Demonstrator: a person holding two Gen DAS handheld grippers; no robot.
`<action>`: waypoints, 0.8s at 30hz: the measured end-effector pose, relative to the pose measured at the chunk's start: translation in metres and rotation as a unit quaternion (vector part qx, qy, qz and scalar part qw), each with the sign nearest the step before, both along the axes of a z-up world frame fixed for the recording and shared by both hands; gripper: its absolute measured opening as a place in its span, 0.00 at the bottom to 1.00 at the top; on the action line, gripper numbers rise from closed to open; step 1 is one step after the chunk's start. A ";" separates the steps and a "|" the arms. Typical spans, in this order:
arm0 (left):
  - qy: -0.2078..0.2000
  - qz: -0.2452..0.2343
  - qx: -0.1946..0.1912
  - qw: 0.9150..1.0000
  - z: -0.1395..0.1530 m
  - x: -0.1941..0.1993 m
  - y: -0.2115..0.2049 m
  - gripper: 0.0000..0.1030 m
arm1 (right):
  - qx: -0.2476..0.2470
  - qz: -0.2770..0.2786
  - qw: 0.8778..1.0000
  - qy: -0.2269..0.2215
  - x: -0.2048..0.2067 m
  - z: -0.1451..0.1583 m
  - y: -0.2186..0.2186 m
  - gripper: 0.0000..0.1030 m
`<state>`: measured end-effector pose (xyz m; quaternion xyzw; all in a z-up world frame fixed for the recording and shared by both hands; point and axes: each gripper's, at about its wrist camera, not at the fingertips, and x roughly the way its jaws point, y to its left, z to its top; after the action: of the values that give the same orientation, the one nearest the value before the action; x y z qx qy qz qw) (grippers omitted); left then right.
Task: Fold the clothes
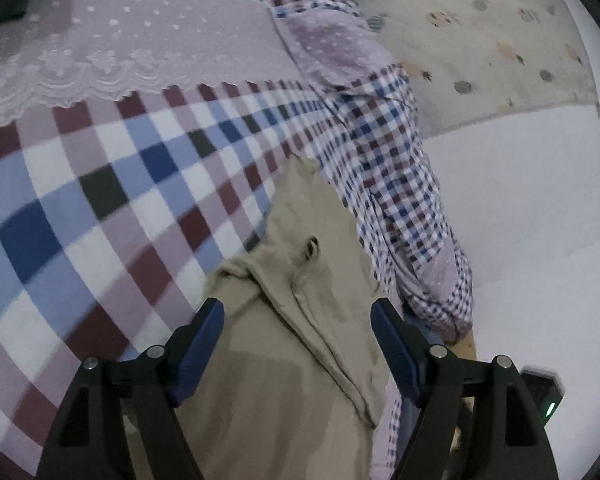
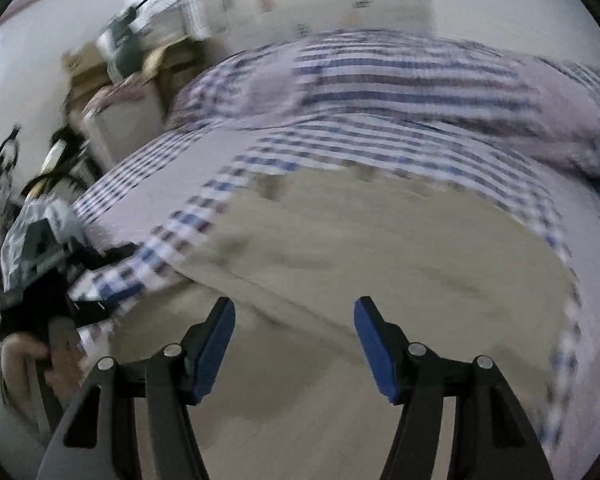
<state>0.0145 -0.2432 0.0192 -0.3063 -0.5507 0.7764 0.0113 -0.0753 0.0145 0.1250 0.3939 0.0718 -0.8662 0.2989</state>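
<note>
1. Beige garment [image 1: 300, 320] lying on a checked blanket [image 1: 100, 208] spread over a bed; bunched and creased at the near end in the left wrist view, with a buttonhole or eyelet showing in the folds.
2. Left gripper [image 1: 298, 344] spread wide, one jaw at each side of the bunched beige cloth, pinching nothing.
3. Right gripper [image 2: 294, 344] likewise spread wide over a flatter stretch of the same beige cloth [image 2: 380, 248]; view blurred, so contact hard to judge.
4. Left hand [image 2: 32, 356] on the other gripper visible at the near left of the right wrist view.
5. Likely handling: soft, limp, light woven cotton; no stiffness, so sagging and trailing wherever unsupported; not fragile, not slippery against the blanket.
6. Best hold, as a judgement: at a seam, hem or thick edge, through all layers, one gripper at each corner for an even fold.
7. Risk: catching the blanket along with the cloth.
</note>
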 end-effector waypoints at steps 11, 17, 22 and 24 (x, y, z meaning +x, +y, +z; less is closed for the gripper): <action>-0.012 0.002 0.016 1.000 0.002 -0.007 -0.026 0.77 | 0.159 0.060 0.984 -0.045 -0.085 -0.063 -0.180 0.57; -0.019 0.008 0.033 0.999 -0.003 -0.010 -0.032 0.77 | 0.114 0.019 0.992 -0.056 -0.100 -0.057 -0.158 0.01; -0.017 0.005 0.035 0.999 -0.002 -0.009 -0.032 0.77 | 0.001 -0.038 0.990 -0.137 -0.121 -0.058 -0.109 0.06; -0.015 0.004 0.036 0.999 -0.002 -0.009 -0.033 0.77 | 0.007 -0.050 0.986 -0.161 -0.128 -0.069 -0.101 0.11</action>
<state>0.0051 -0.2758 0.0176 -0.3155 -0.5797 0.7512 0.0108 -0.2031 -0.0867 0.0561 0.5339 0.0092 -0.8046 0.2600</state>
